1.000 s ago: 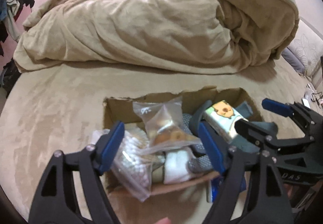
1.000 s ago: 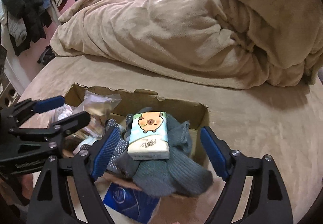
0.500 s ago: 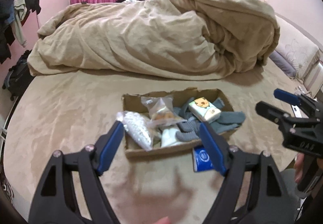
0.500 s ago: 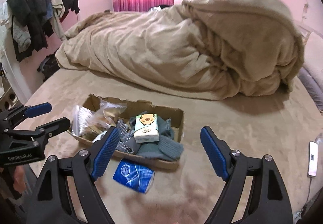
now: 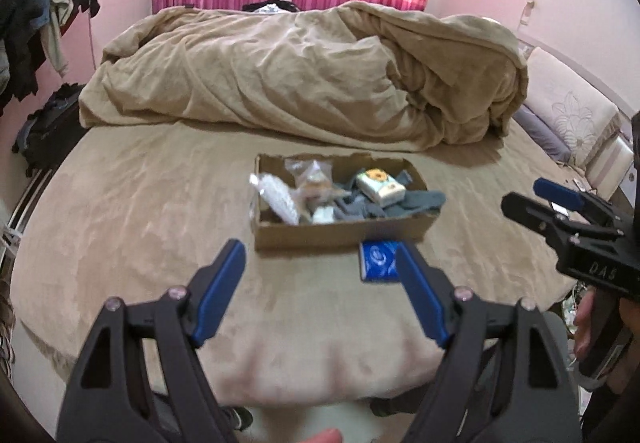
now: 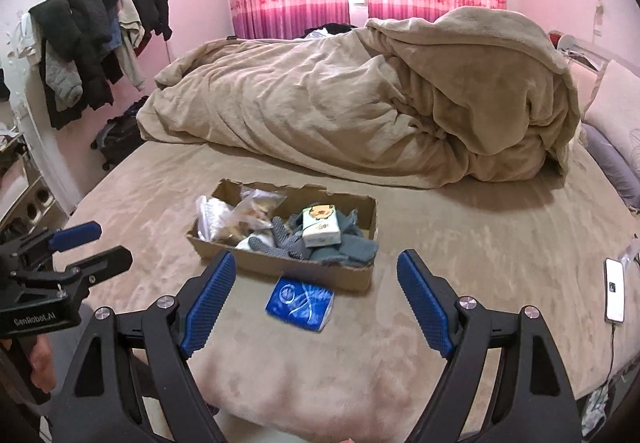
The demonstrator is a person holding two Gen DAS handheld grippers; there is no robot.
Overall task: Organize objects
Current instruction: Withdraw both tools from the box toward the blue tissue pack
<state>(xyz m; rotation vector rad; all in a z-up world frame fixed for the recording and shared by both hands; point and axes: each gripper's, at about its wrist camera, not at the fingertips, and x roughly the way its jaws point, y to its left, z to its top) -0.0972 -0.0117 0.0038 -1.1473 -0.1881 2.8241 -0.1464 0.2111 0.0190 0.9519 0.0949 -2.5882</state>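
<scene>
A shallow cardboard box (image 5: pixel 340 231) with a torn rim is seen on the bed (image 5: pixel 140 203), ahead of both grippers and touched by neither. The left gripper (image 5: pixel 320 283) is held spread and empty, short of the box's near wall. The right gripper (image 6: pixel 316 285) is likewise spread and empty, also on the near side of the box.

A blue tissue pack (image 6: pixel 300 303), glossy and flat, lies on the bed just outside the box's near wall, between the right gripper's blue ribbed pads (image 6: pixel 208 299) as framed. Inside the box: crinkled clear plastic bags (image 6: pixel 228 215) toward its left end, grey knitted socks (image 6: pixel 348 247) toward its right end, and a small white-green tissue pack (image 6: pixel 320 229) with a cartoon animal resting on top of the socks. One sock is draped over the box's right edge.

Beyond the box, a rumpled tan plush duvet (image 6: pixel 360 103) is heaped. A phone (image 6: pixel 614 289) lies well right of the box.

Compared with one second ago, both grippers have been drawn well back from the box; its contents appear unchanged.
</scene>
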